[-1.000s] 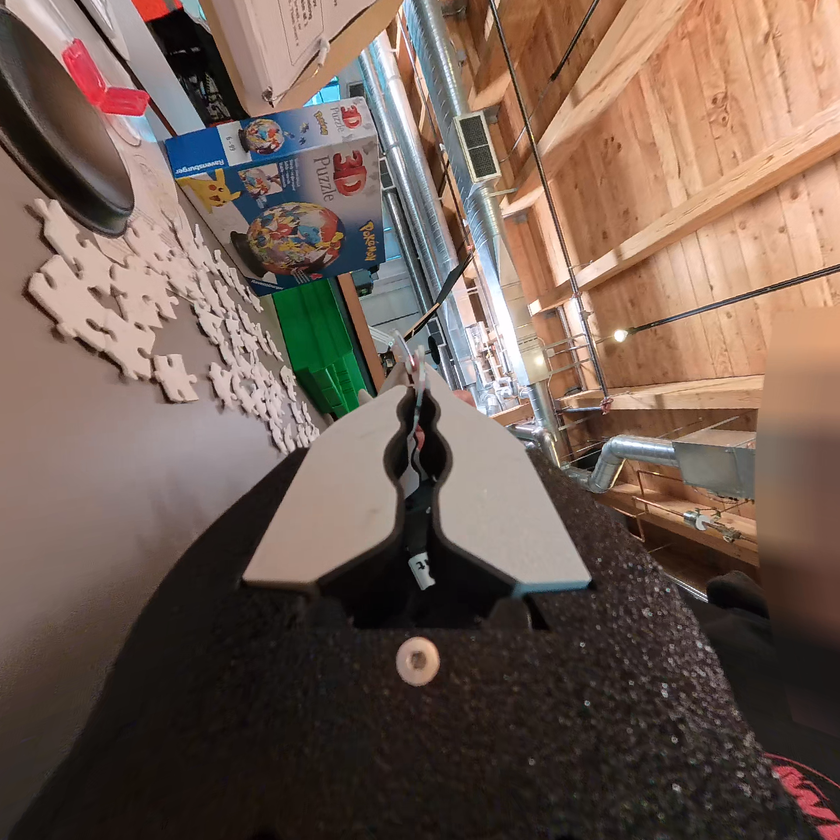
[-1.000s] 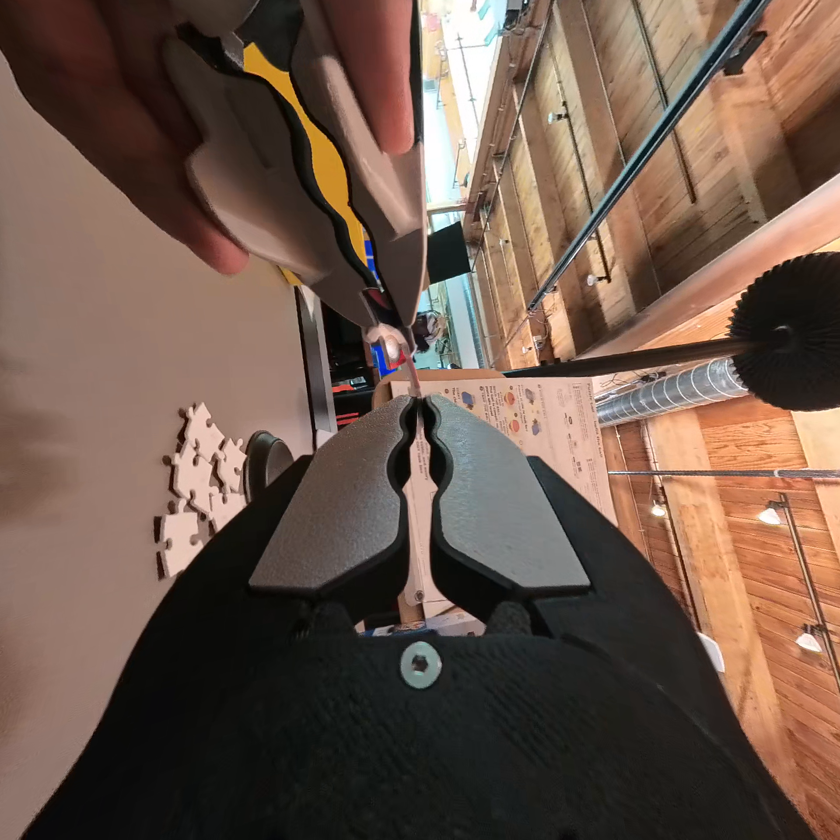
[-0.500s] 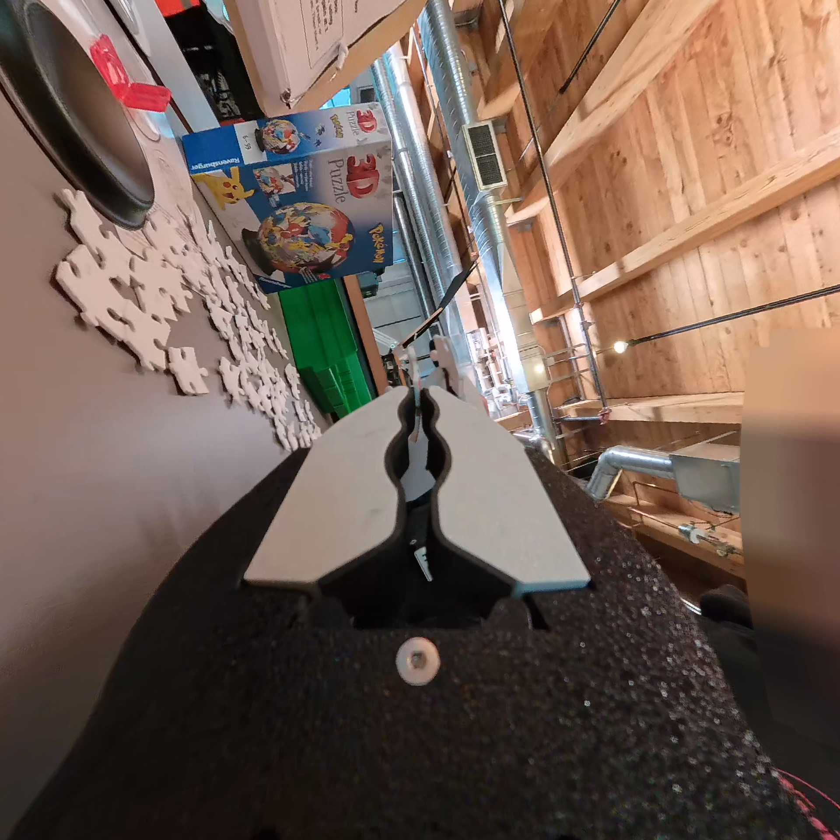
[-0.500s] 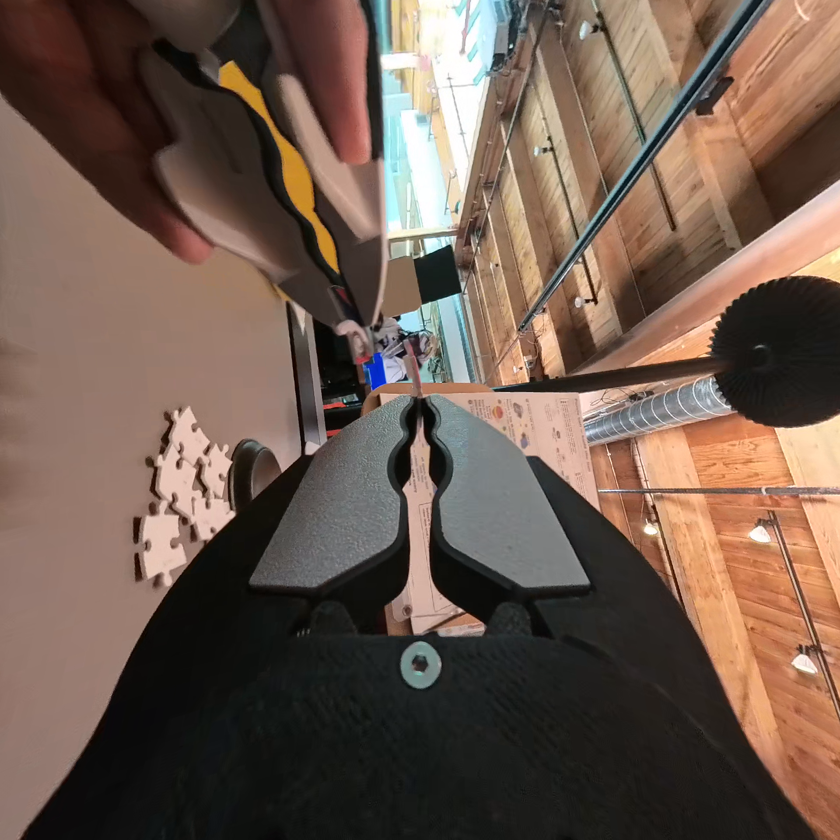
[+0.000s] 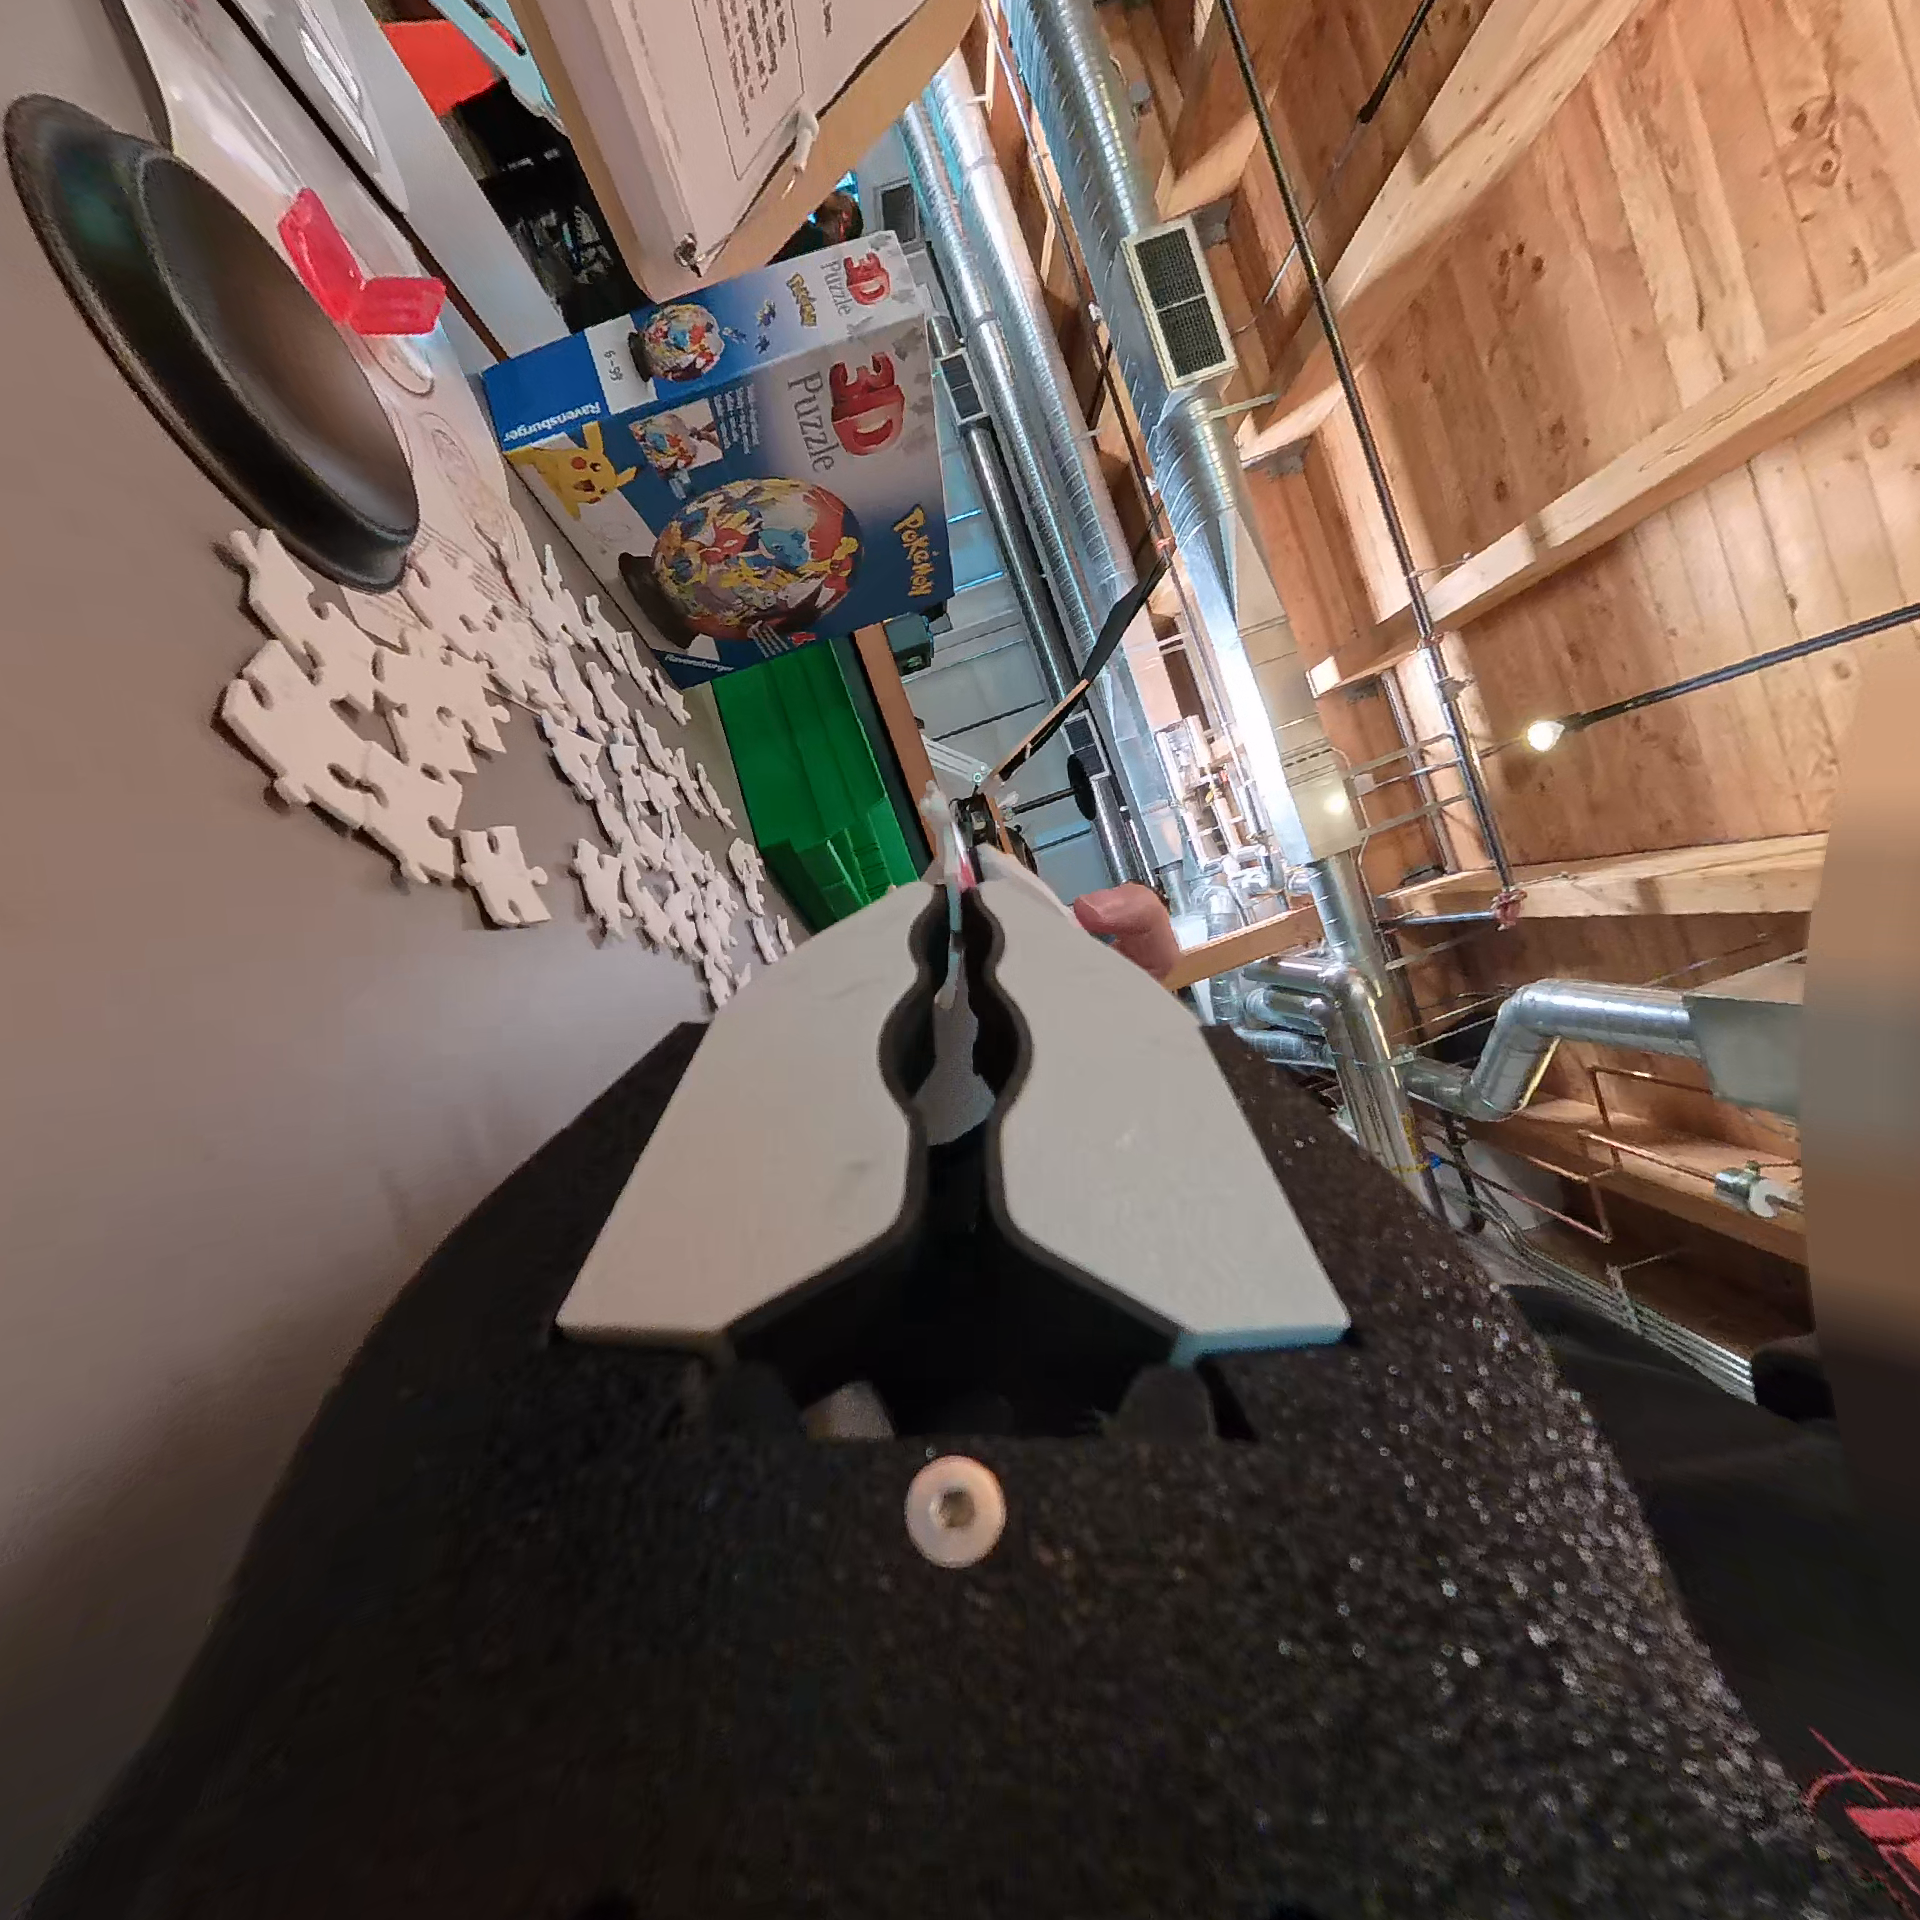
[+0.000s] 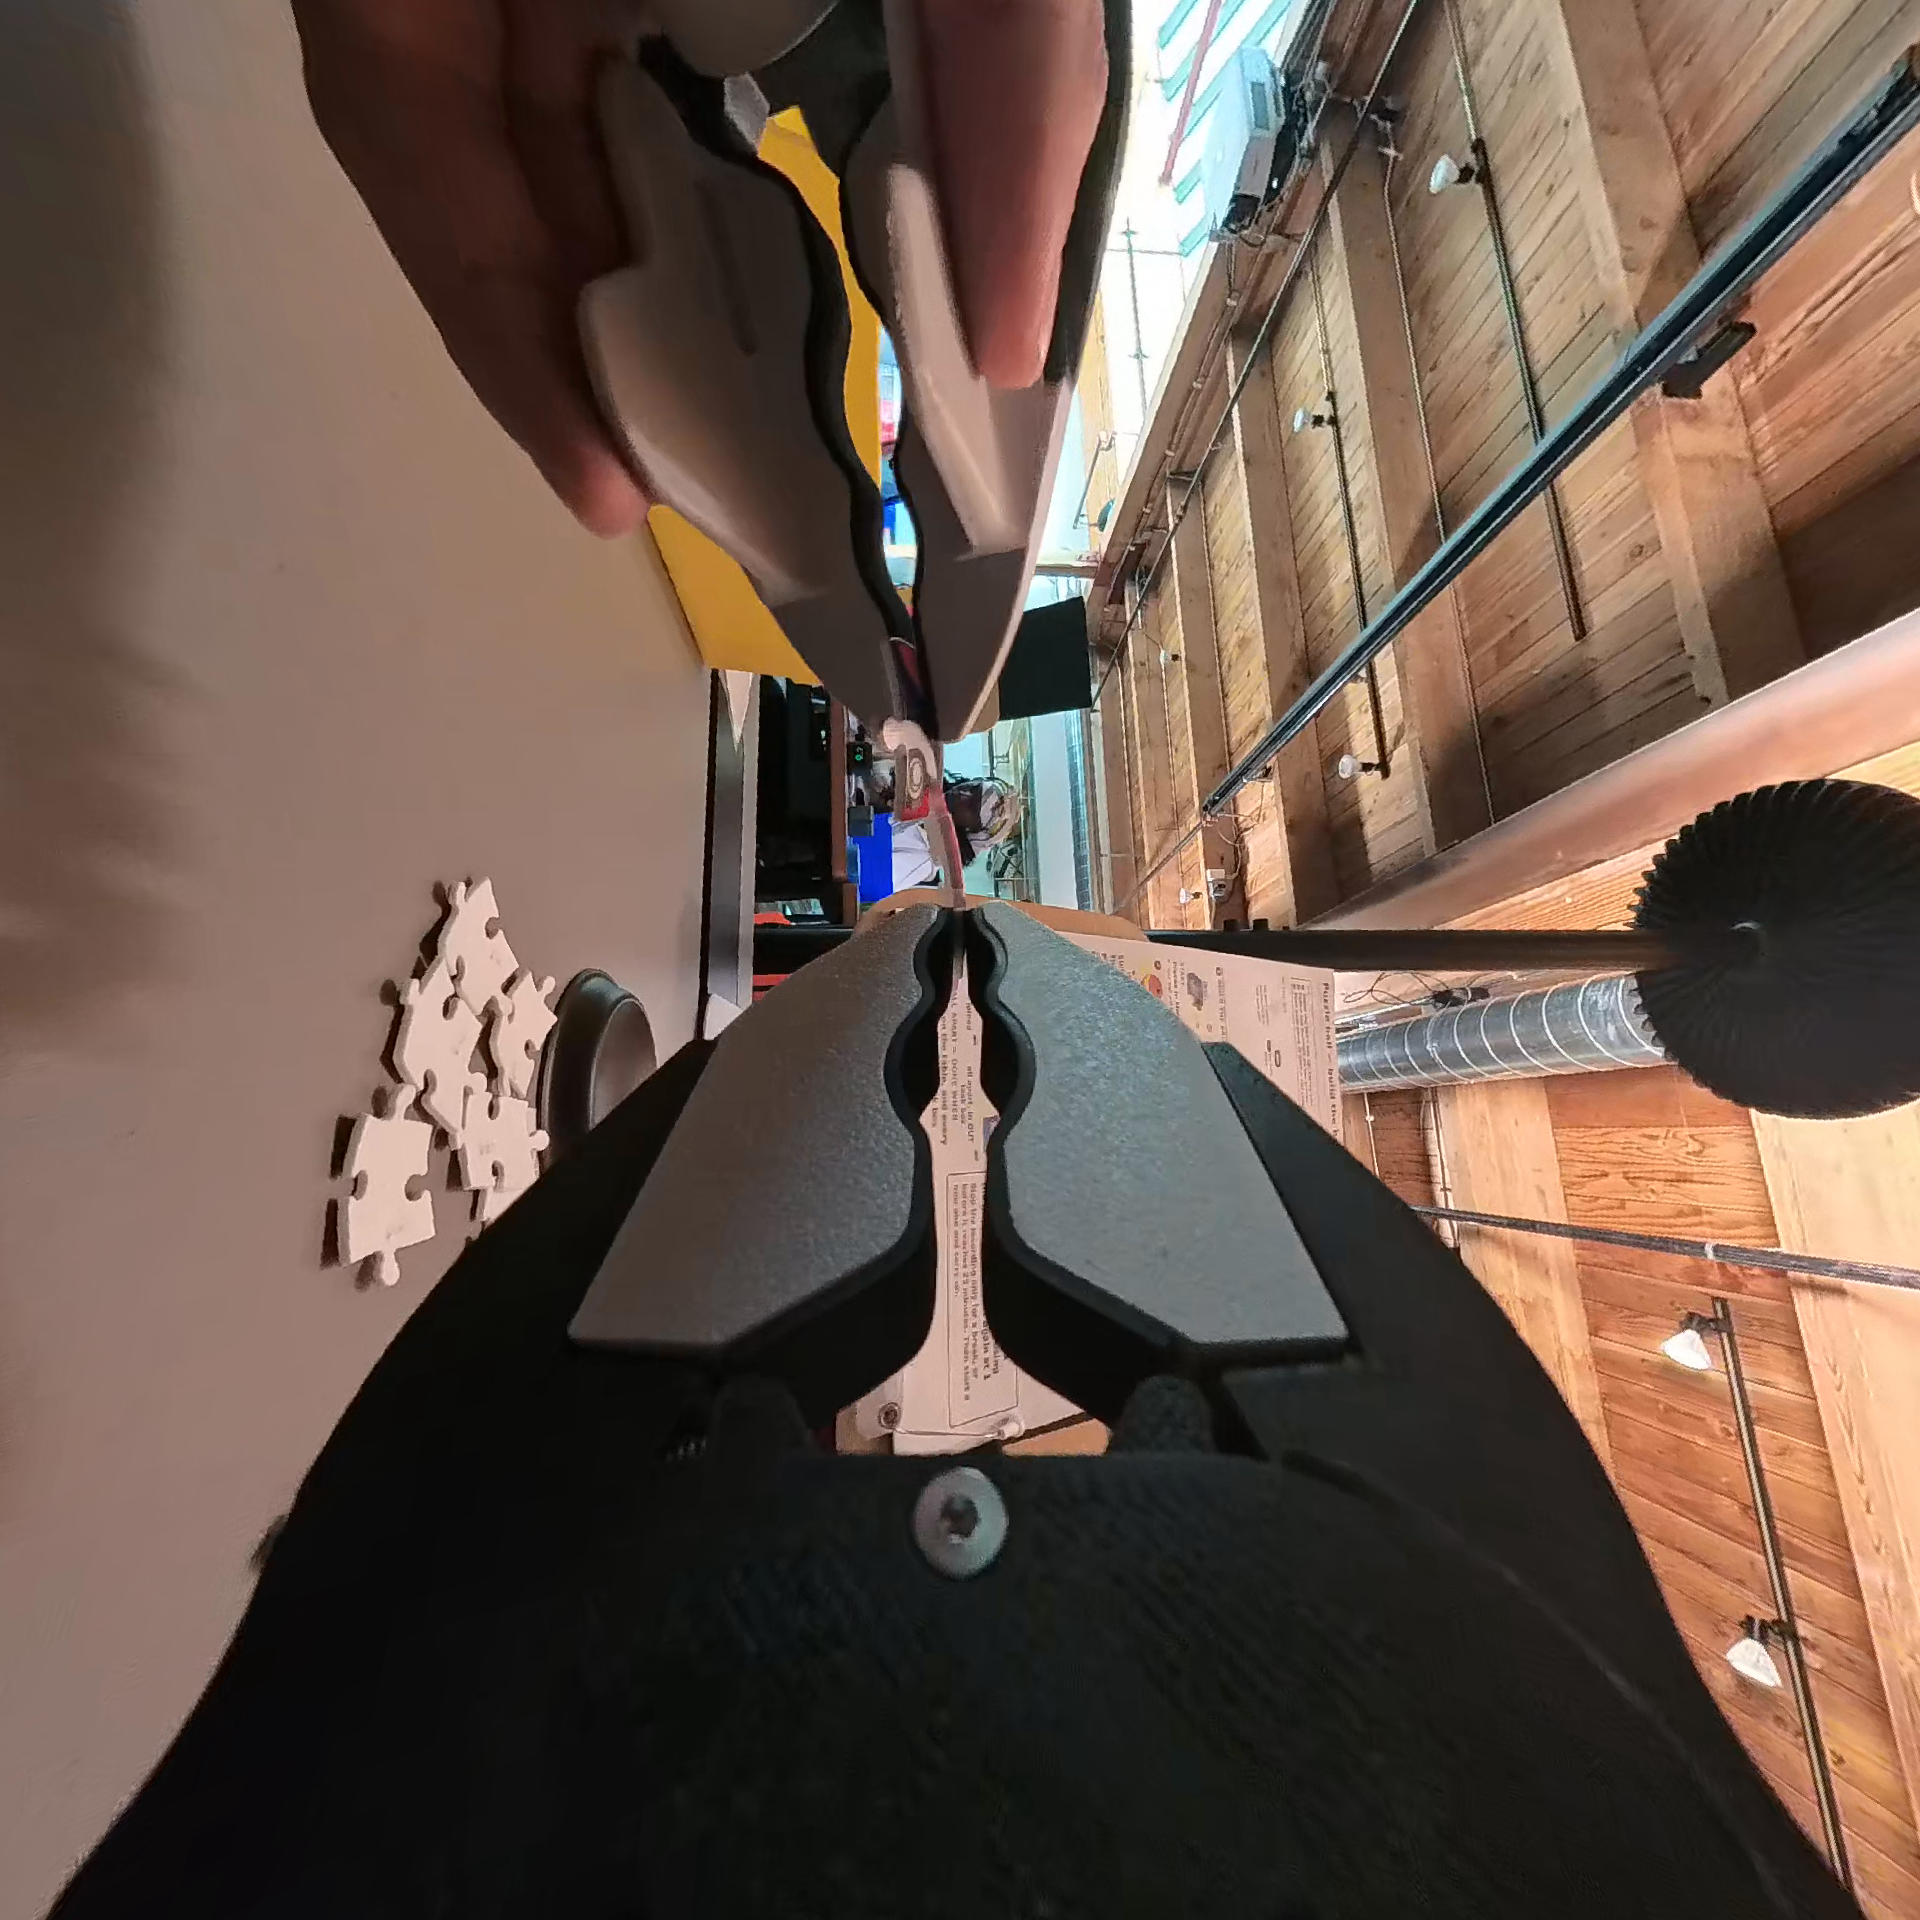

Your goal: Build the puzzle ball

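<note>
— Where are both claws?

— Raised off the tabletop (image 5: pixel 208 1091), tip to tip. The left claw (image 5: pixel 958 896) is pinched tight on a puzzle piece (image 5: pixel 948 847); the right claw (image 6: pixel 958 914) is closed on a second piece (image 6: pixel 940 831), and the two pieces touch.

— And the rest of the puzzle?

— Loose white pieces (image 5: pixel 436 727) lie face-down beside a black stand ring (image 5: pixel 208 332) — the puzzle box (image 5: pixel 748 488) stands behind them.

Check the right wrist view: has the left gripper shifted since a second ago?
Yes. Against the clipboard sheet, the left gripper tipped left, then returned, its piece meeting the right gripper's piece.
</note>
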The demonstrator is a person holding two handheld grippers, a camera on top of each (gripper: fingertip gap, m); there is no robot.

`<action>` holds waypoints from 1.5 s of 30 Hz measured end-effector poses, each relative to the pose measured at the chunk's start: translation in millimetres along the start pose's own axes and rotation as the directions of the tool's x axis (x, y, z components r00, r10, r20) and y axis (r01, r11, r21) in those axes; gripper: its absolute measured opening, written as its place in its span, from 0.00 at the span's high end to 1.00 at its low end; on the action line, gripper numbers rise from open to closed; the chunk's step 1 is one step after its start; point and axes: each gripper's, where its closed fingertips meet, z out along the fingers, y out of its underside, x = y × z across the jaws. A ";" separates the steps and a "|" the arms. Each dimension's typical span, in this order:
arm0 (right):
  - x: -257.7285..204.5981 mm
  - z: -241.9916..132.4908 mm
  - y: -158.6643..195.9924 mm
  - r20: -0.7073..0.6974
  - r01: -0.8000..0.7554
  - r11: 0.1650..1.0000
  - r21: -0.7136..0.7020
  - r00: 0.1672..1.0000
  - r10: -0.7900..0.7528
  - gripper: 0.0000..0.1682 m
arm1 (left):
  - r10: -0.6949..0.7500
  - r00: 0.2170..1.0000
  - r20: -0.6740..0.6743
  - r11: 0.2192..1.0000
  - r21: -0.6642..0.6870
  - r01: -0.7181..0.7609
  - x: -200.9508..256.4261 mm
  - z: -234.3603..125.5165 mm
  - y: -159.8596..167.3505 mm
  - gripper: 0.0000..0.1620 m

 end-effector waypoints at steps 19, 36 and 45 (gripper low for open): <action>10.1 -1.9 -7.5 -0.079 0.029 0.999 0.045 0.997 -0.025 0.79 | 0.048 0.997 -0.055 0.998 -0.031 -0.050 9.9 5.8 7.6 0.97; 24.1 -10.3 -18.2 -0.084 0.037 0.979 0.203 0.996 -0.020 0.99 | -0.043 0.979 -0.199 0.995 -0.101 0.023 25.1 4.9 15.0 0.97; 22.2 -10.8 -20.4 -0.088 0.096 0.973 0.212 0.993 -0.079 0.99 | -0.019 0.985 -0.169 0.996 -0.091 0.004 20.8 7.5 16.4 0.98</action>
